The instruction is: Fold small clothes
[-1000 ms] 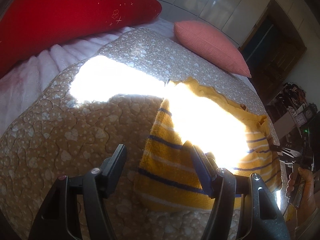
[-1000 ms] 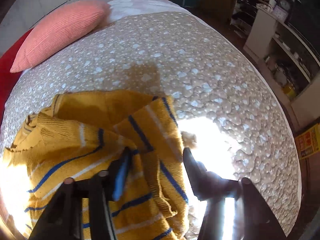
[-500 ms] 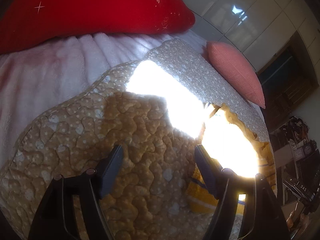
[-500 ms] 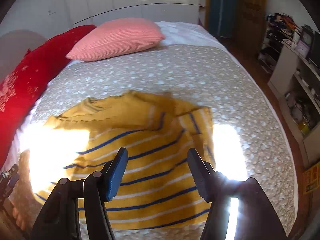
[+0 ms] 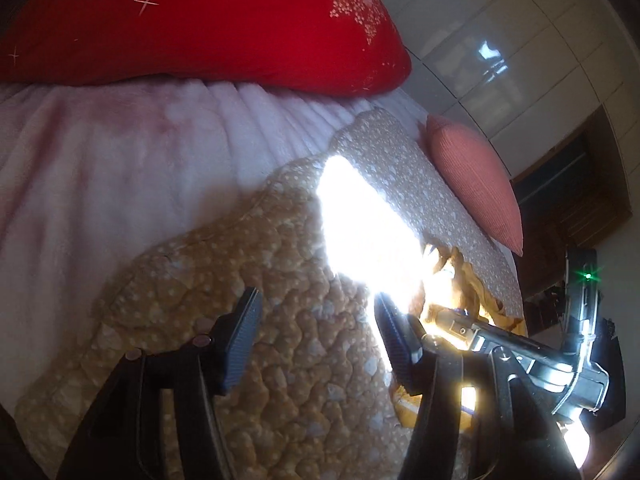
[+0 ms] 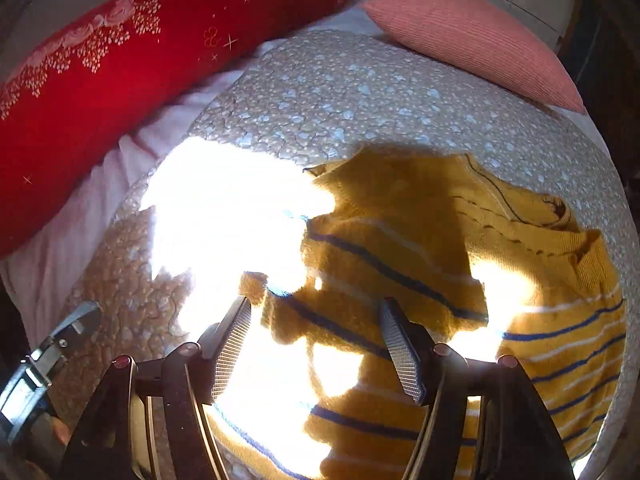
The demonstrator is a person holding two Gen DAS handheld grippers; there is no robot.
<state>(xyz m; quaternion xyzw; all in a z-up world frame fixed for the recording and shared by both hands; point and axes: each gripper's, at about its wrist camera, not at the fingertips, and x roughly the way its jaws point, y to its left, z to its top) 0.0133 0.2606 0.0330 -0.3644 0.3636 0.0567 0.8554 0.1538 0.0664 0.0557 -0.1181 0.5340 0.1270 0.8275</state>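
Now, on your left wrist view, your left claw [image 5: 316,332] is released, its jaws spread above the quilted bedspread [image 5: 280,380] with nothing between them; the yellow striped sweater [image 5: 472,292] lies crumpled off to the right. On your right wrist view, your right claw [image 6: 316,344] is also released and empty, poised over the sweater [image 6: 400,240] spread on the bedspread [image 6: 340,92], partly washed out by sunlight.

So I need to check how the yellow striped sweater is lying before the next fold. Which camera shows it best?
The right wrist view: the yellow striped sweater fills most of it, spread on the quilt with stripes and collar visible, though sun glare washes out parts. The left wrist view shows only a crumpled edge, mostly behind the right gripper.
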